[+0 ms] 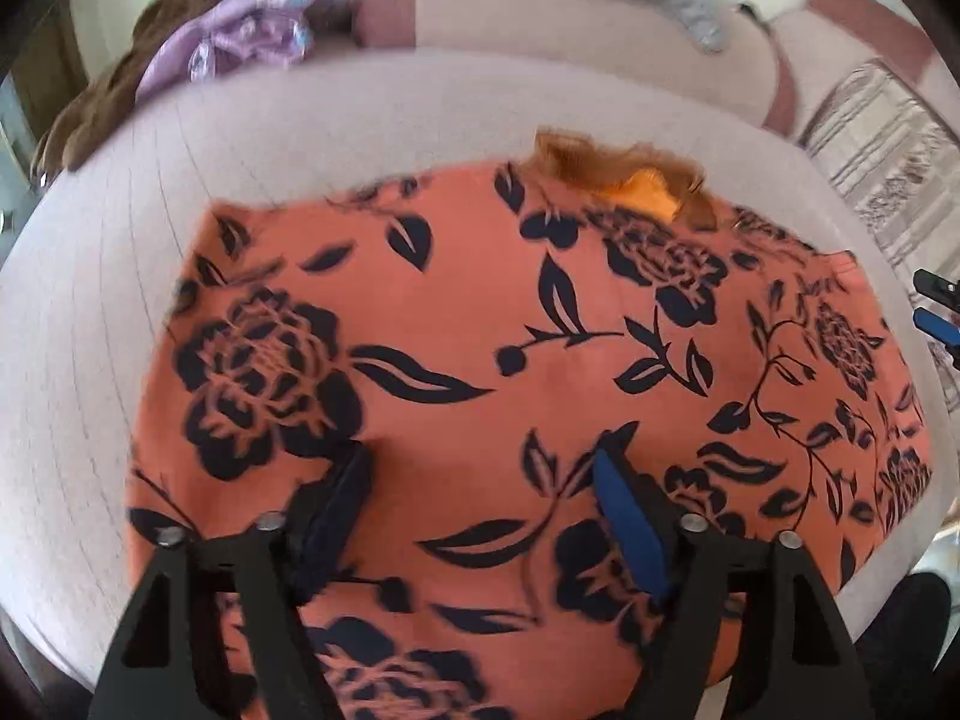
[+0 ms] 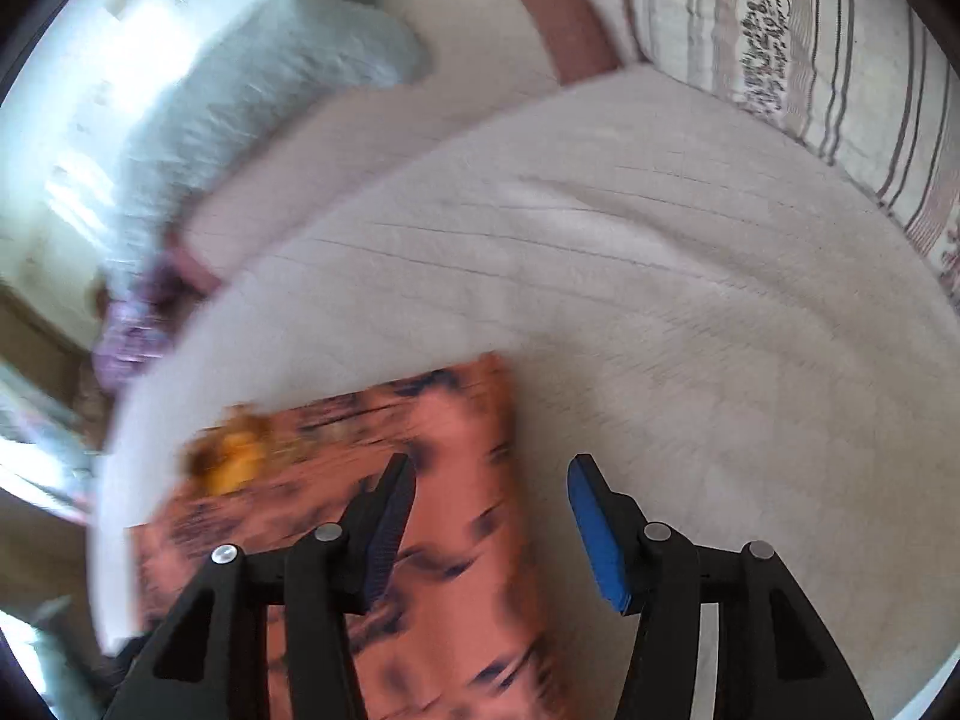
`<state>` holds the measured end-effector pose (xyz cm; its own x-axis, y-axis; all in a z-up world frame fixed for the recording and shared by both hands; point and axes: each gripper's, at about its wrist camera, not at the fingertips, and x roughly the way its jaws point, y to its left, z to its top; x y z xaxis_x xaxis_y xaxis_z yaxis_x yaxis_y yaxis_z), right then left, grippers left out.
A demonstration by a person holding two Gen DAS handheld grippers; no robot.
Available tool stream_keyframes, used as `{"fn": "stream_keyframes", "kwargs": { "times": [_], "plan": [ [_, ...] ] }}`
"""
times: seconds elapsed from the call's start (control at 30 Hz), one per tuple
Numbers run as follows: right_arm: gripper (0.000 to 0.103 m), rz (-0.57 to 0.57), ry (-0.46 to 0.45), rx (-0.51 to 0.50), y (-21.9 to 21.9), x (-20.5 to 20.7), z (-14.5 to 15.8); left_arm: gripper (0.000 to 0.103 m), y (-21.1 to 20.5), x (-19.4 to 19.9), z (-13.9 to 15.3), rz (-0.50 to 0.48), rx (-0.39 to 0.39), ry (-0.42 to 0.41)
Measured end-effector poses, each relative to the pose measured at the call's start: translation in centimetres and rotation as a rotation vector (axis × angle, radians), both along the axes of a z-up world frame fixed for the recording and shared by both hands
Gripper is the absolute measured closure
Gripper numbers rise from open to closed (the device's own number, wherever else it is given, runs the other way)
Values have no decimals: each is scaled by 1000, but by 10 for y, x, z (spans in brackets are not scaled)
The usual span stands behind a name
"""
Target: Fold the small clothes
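An orange garment with a dark floral print [image 1: 510, 360] lies spread flat on a pale quilted surface [image 1: 360, 120]; an orange fringed piece [image 1: 630, 174] shows at its far edge. My left gripper [image 1: 480, 462] is open and empty, hovering over the garment's near middle. My right gripper [image 2: 489, 474] is open and empty over the garment's right edge [image 2: 456, 510], its left finger above the cloth and its right finger above the bare surface. The right gripper's blue fingertips [image 1: 936, 312] show at the right edge of the left wrist view. The right wrist view is motion-blurred.
A purple garment [image 1: 228, 48] and a brown one [image 1: 90, 114] lie piled at the far left. A grey garment [image 2: 252, 96] drapes over the pink backrest [image 1: 540, 18]. A striped patterned cushion [image 2: 810, 42] lies at the right.
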<state>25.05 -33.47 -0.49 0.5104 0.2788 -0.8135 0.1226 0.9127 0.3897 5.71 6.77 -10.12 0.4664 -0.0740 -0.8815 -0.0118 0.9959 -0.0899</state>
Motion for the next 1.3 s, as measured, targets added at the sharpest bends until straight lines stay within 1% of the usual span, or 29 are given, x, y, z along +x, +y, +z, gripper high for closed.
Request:
{"fn": "stream_keyframes", "kwargs": {
  "times": [0.03,0.07,0.1,0.13,0.2,0.23,0.27,0.3,0.33,0.37,0.43,0.5,0.53,0.57,0.63,0.67,0.77,0.8,0.83,0.87,0.9,0.93,1.03,1.1,1.13,1.2,1.23,1.27,1.3],
  "plan": [
    [46,27,-20,40,6,-12,7,31,1,-2,4,7,13,5],
    [46,53,-31,65,12,-22,11,31,3,-4,8,16,3,2],
    [45,100,-41,96,24,-37,14,31,8,-7,12,29,-20,-10],
    [42,130,-43,112,31,-46,15,31,14,-9,15,49,-28,-17],
    [41,187,-23,139,46,-65,8,31,36,-18,14,117,-12,-16],
    [41,215,-3,148,54,-74,2,32,48,-20,8,155,-5,6],
    [41,233,14,148,57,-80,-5,39,63,-24,0,183,-38,30],
    [41,240,32,133,59,-86,-13,43,74,-31,3,183,-82,5],
    [41,236,57,115,59,-88,-24,51,79,-36,6,186,-85,2],
    [41,225,90,111,57,-91,-34,51,87,-42,12,198,-90,7],
    [41,198,125,136,49,-93,-45,51,99,-49,20,224,-105,-6],
    [41,180,124,152,39,-97,-46,49,114,-51,23,274,-77,-11],
    [41,172,120,151,36,-99,-45,49,123,-49,19,289,-85,1],
    [41,167,116,152,34,-99,-43,49,130,-46,13,289,-125,27],
    [41,167,113,155,32,-97,-42,49,139,-42,5,284,-190,51],
    [41,168,113,153,33,-96,-42,49,141,-41,2,281,-197,55],
    [41,167,122,151,44,-93,-47,50,145,-31,-7,247,-175,54],
    [41,165,126,152,45,-93,-48,56,144,-27,-9,243,-160,61],
    [41,162,132,156,47,-92,-51,60,145,-25,-8,246,-149,61],
    [41,158,135,162,46,-92,-53,70,149,-20,-6,245,-152,62],
    [41,157,136,166,45,-92,-54,79,153,-17,-6,242,-179,70],
    [41,157,135,168,45,-92,-54,81,152,-15,-4,243,-193,76],
    [41,164,136,164,44,-90,-55,81,158,-8,-5,267,-209,86],
    [41,164,138,169,43,-90,-56,81,154,-9,2,265,-180,87],
    [41,163,137,173,42,-90,-56,81,147,-21,9,259,-167,70],
    [41,165,136,176,41,-90,-56,64,135,-17,27,228,-140,-1],
    [41,168,137,174,41,-90,-56,47,135,-9,33,217,-133,-21],
    [41,169,137,172,42,-90,-56,42,136,-2,35,216,-133,-31],
    [40,168,138,170,43,-89,-56,42,137,10,34,209,-138,-41]
  ]
}}
